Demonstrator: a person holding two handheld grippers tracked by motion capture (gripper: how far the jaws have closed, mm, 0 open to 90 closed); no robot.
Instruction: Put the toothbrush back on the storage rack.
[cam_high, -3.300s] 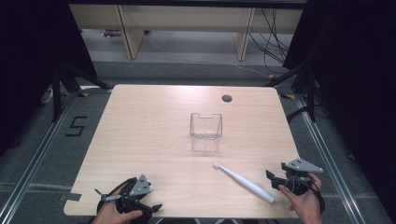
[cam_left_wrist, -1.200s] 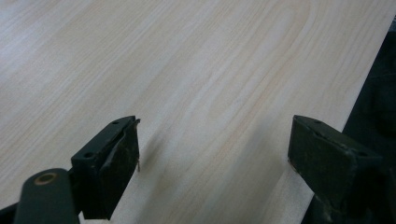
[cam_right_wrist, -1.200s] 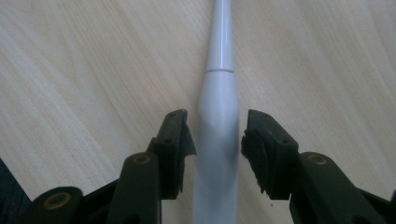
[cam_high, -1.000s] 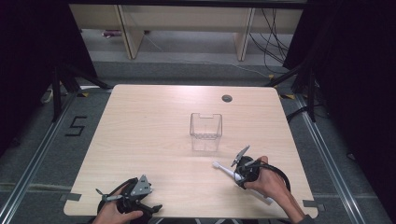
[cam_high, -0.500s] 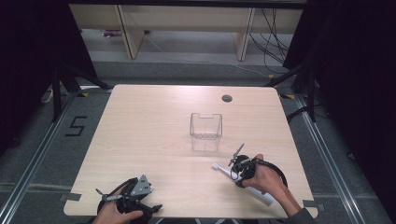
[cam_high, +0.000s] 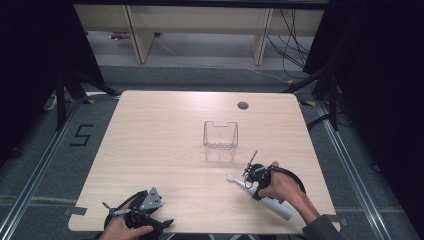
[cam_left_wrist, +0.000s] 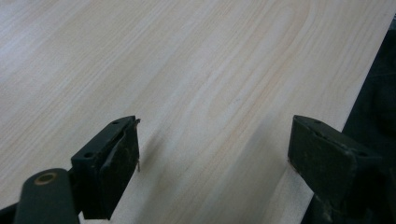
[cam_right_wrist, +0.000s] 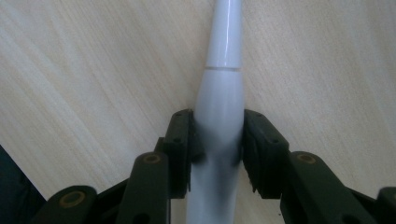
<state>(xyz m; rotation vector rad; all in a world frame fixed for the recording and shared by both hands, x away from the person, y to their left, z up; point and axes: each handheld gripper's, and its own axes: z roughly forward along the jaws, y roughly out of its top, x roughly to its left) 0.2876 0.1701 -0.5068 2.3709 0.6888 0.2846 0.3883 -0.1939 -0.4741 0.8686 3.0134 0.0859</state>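
Note:
A white electric toothbrush (cam_high: 276, 206) lies on the wooden table (cam_high: 160, 140) at the front right, its head towards the table's middle. My right gripper (cam_high: 251, 186) is shut on it near the neck end; in the right gripper view both pads press the toothbrush's (cam_right_wrist: 224, 46) thick body on either side, gripper (cam_right_wrist: 218, 144) low over the wood. A clear plastic container (cam_high: 220, 142) stands upright just beyond. My left gripper (cam_high: 137, 215) rests at the table's front left edge, open (cam_left_wrist: 215, 149), with bare wood between its jaws.
A small round cable hole (cam_high: 243, 105) sits in the table's far right part. Dark frame legs and shelving stand behind the table. A "5" marking (cam_high: 81, 135) is taped on the floor to the left.
The right gripper came in from the front right edge to the toothbrush and closed on it. The toothbrush still lies on the table. The left gripper has stayed put.

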